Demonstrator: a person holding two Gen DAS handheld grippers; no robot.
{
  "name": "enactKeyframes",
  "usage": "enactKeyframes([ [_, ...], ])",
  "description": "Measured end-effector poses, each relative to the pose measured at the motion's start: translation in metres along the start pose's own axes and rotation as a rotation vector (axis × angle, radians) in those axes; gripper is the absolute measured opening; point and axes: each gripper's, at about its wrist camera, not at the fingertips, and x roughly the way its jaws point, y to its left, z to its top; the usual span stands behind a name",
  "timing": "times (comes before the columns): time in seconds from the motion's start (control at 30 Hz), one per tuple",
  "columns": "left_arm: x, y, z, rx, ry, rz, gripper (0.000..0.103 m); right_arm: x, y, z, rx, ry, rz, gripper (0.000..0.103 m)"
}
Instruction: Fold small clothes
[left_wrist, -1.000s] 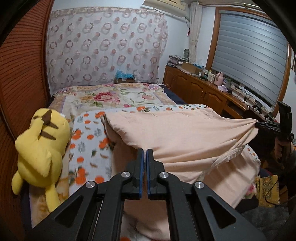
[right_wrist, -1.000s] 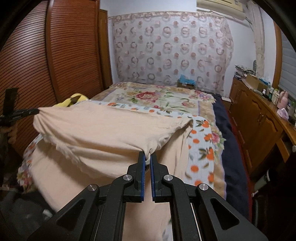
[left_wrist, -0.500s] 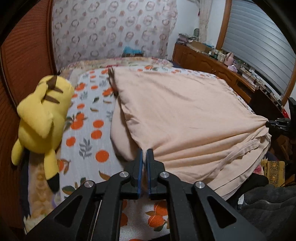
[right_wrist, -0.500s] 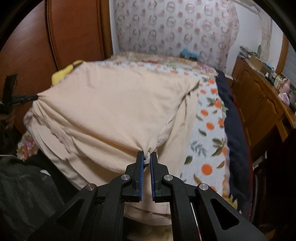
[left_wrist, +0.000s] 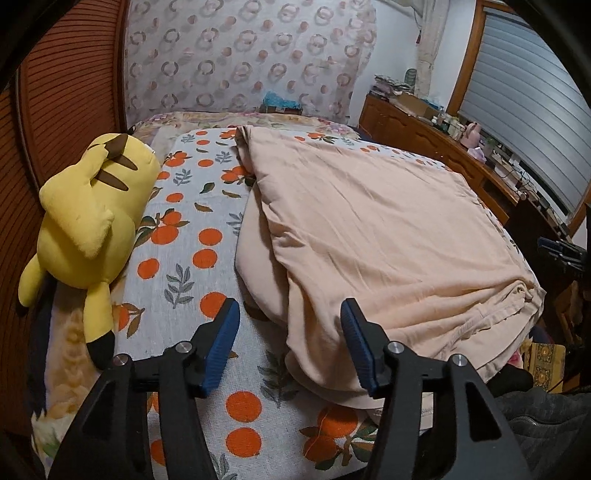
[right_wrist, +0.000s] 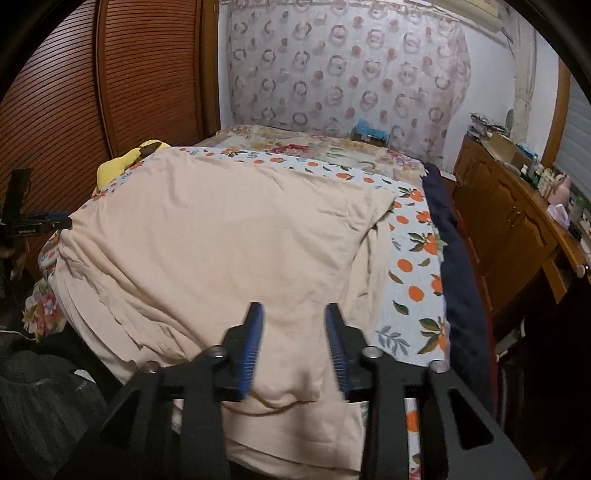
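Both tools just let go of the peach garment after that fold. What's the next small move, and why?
Probably back both tools off. The left tool and right tool have just been opening; neither's pads press the peach garment, which lies folded over on the orange-print sheet. Then regrasp an edge for another fold.

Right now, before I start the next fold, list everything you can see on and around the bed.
Peach cotton garment: one, folded over, lying flat on the bed.
Orange-print white bedsheet: one, under the garment.
Floral quilt: one, multicoloured, far end of bed.
Yellow plush toy: one, bed's edge by the wardrobe.
Brown slatted wardrobe: one, beside the bed.
Ring-patterned curtain: one, pinkish, behind the bed.
Wooden sideboard: one, brown, cluttered top, opposite side of the bed.
Grey window blind: one, above the sideboard.
Left gripper: black with blue pads, jaws just opened, garment released.
Right gripper: same, jaws just opened over the garment.
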Motion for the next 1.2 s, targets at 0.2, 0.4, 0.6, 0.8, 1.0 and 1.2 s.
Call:
enactKeyframes([
  [0.2, 0.007, 0.001, -0.002, -0.014, 0.013, 0.005, 0.062, 0.008, 0.002, -0.007, 0.0, 0.013, -0.006, 0.041],
  [0.4, 0.016, -0.001, -0.003, -0.025, 0.028, 0.007, 0.062, 0.017, 0.006, -0.006, 0.045, 0.006, 0.001, 0.041],
  [0.6, 0.023, -0.004, -0.005, -0.019, 0.051, 0.011, 0.063, 0.033, 0.034, -0.001, 0.059, -0.008, 0.123, 0.041],
  [0.8, 0.024, -0.006, -0.007, -0.015, 0.045, 0.016, 0.065, 0.042, 0.082, 0.006, -0.026, 0.004, 0.257, 0.041],
  [1.0, 0.024, -0.008, -0.007, -0.017, 0.044, 0.016, 0.065, 0.055, 0.129, 0.011, -0.129, 0.038, 0.38, 0.038],
  [1.2, 0.023, -0.009, -0.007, -0.018, 0.042, 0.014, 0.065, 0.077, 0.151, 0.009, -0.2, 0.099, 0.359, 0.029],
])
